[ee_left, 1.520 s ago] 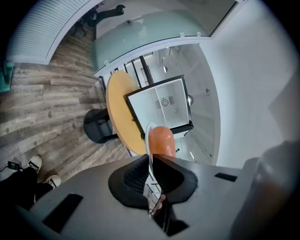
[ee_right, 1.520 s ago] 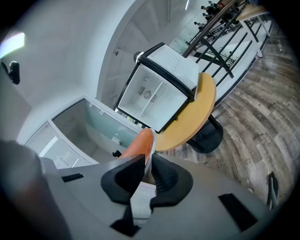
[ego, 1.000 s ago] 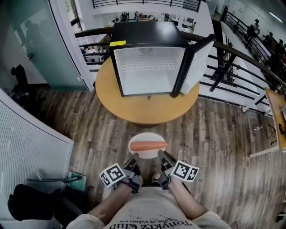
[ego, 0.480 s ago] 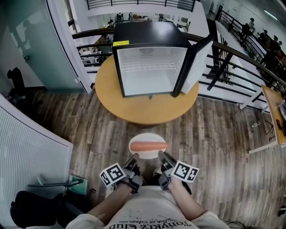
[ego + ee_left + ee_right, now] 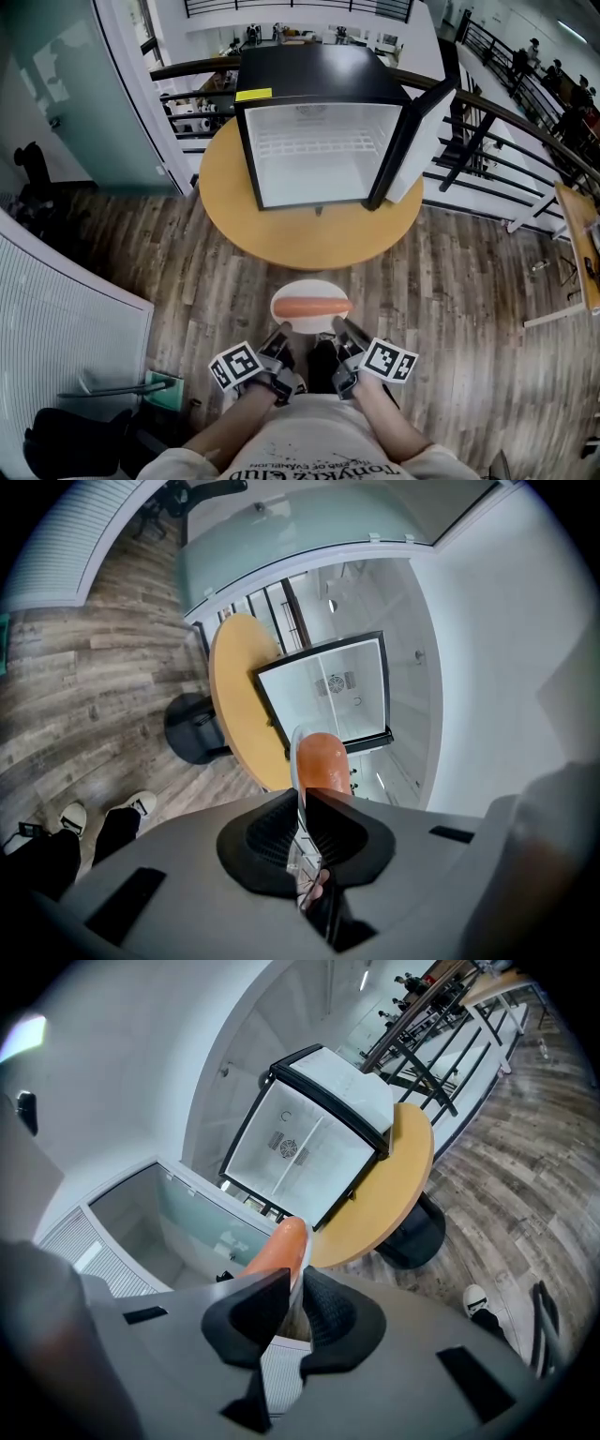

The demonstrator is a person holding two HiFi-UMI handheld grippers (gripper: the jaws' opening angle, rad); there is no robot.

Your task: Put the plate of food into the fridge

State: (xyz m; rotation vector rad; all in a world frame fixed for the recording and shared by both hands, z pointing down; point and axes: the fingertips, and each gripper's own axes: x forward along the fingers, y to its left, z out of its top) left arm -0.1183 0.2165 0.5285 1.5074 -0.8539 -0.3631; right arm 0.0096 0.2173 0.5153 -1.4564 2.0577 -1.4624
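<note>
The left gripper (image 5: 284, 330) is in front of the fridge (image 5: 319, 84), well short of it and over the wooden floor (image 5: 187, 272). Its fingers are nearly together, clamped on the near left rim of the plate (image 5: 309, 287). The left gripper view shows that thin white rim pinched edge-on between the two black fingers. The plate hangs level in the air between the person and the fridge. It is clear of the round table (image 5: 281, 239) that carries the fridge. One orange sausage (image 5: 310, 307) lies across the plate from side to side. The right gripper (image 5: 337, 325) holds the near right rim the same way, its fingers narrow and pressed on the edge. The fridge's open white inside faces the plate, and its door (image 5: 419, 141) is swung out to the right of the fridge in the head view
</note>
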